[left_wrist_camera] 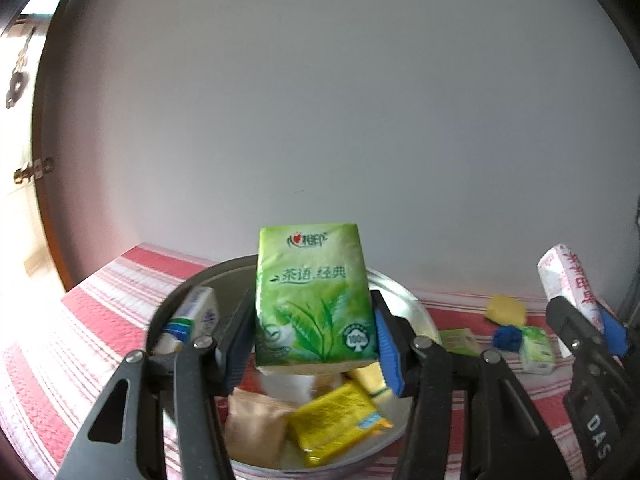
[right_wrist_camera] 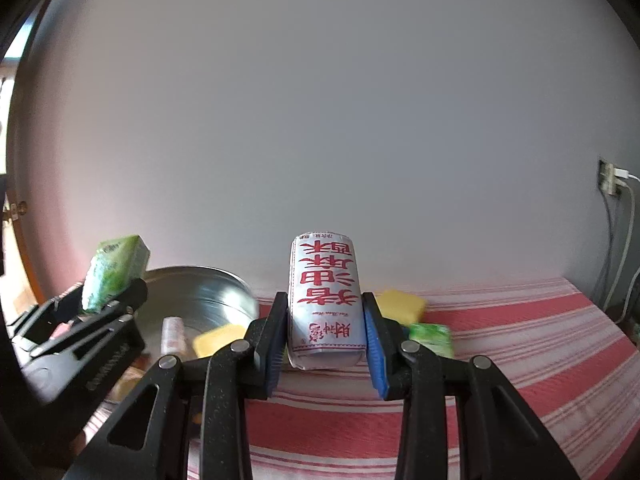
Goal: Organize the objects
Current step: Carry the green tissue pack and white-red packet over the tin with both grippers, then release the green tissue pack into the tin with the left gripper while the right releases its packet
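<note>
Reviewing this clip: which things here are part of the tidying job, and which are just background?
Part of the job:
- green tissue pack, held in the left gripper
- white red-lettered pack, held in the right gripper
- metal bowl holding packets
- yellow sponge on the cloth
- small green pack

Background:
- striped cloth
- wall socket

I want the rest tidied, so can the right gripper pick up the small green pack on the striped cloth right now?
Probably not yet. The right gripper is shut on the white red-lettered pack, so its jaws are full. The small green pack lies just beyond them, uncovered; it looks reachable once that load is dropped.
</note>
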A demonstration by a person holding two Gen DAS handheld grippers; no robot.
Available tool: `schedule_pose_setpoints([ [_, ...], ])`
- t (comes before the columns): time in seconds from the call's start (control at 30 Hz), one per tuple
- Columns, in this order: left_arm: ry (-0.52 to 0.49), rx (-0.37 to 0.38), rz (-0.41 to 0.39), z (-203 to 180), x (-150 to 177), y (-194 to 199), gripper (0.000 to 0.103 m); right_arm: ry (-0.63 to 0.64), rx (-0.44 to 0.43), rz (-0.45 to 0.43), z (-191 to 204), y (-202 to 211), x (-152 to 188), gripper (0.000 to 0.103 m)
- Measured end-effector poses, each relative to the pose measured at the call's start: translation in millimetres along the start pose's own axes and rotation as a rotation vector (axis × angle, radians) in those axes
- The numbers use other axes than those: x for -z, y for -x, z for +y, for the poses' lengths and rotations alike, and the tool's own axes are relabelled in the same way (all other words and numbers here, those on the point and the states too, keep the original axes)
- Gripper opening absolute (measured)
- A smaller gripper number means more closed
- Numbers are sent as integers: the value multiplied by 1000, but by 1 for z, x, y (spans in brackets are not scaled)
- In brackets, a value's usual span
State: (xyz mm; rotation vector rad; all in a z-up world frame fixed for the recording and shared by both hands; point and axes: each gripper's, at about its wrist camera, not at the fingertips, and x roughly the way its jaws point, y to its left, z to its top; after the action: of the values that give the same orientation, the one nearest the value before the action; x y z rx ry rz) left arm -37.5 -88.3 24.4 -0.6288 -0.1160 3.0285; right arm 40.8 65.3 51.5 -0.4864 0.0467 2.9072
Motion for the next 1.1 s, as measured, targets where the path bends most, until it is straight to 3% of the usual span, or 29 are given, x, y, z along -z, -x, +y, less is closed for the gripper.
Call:
schedule_pose_setpoints([
  [0.33,48,-119,44,36,-7,-18,53,8,-141,15,52,-30,-15,38],
  [0.7,75,-207,128,61,-3,-47,53,13,-198,64,78,-66,-17,38],
  [1.0,70,-221,212,63,5,-59,53,-67,-216,171,65,-111,-29,38],
  [1.1,47,-224,233,58,8,-62,53,-109,-226,253,63,-131,-35,38],
])
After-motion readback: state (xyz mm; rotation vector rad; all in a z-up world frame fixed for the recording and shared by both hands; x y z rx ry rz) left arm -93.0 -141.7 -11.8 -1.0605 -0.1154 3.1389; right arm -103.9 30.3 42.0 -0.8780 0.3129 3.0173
